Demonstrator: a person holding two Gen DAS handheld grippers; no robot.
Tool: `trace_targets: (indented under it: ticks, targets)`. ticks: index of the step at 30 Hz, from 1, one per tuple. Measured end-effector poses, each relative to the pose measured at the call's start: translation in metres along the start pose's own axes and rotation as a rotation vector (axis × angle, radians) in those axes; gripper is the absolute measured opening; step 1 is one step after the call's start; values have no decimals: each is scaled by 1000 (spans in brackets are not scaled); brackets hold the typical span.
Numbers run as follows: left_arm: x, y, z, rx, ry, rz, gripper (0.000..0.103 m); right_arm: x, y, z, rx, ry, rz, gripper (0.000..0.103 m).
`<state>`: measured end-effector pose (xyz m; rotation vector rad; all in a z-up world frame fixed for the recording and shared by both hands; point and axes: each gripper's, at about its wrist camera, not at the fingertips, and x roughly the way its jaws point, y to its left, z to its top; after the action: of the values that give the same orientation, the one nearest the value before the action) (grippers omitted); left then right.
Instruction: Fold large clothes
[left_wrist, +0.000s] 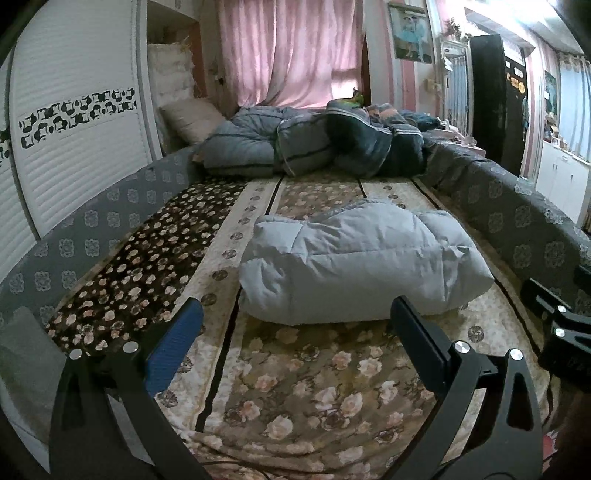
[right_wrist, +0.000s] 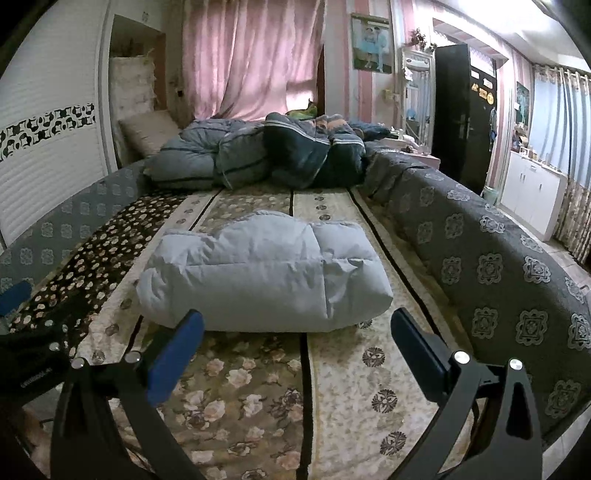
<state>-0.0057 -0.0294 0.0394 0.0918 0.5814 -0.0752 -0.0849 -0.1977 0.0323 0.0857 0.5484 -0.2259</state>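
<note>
A: Entry, garment. Your pale blue padded coat (left_wrist: 364, 260) lies folded into a thick bundle in the middle of the bed, on the floral bedspread (left_wrist: 295, 387). In the right wrist view it sits left of centre, its near edge just beyond the fingertips.

B: Claws?

A: Your left gripper (left_wrist: 295, 317) hangs above the bedspread with its fingers spread wide and nothing between them; the tips stop just short of the coat's near edge. Your right gripper (right_wrist: 297, 328) reads the same: fingers wide apart, empty, close to the bundle but apart from it. Each view catches the other tool at its edge.

B: Surroundings?

A: A heap of grey-blue duvets (left_wrist: 314, 144) lies at the far end of the bed, well apart from the coat. A grey patterned border (right_wrist: 498, 277) runs down the bed's sides. Pink curtains (left_wrist: 288, 51) hang behind, a white slatted wardrobe (left_wrist: 74, 147) stands to your left, a dark door (right_wrist: 463, 114) to your right.
</note>
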Motion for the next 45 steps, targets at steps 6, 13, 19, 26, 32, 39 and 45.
trace_targets:
  ticks: [6, 13, 19, 26, 32, 39, 45]
  targets:
    - [4, -2, -1, 11, 16, 2, 100, 3, -3, -2, 13, 10, -2, 101]
    - [5, -5, -1, 34, 18, 22, 100, 3, -3, -2, 10, 7, -2, 101]
    - [4, -6, -2, 34, 26, -2, 100, 4, -3, -2, 13, 10, -2, 101]
    - [3, -7, -3, 50, 16, -3, 100, 5, -3, -2, 13, 12, 1, 101]
    - [2, -8, -4, 49, 14, 1, 100, 6, -5, -2, 14, 14, 3, 101]
    - [0, -10, -5, 58, 12, 3, 100, 9, -5, -5, 23, 19, -4, 101]
    - [-1, -12, -5, 60, 14, 6, 100, 9, -4, -6, 24, 20, -3, 101]
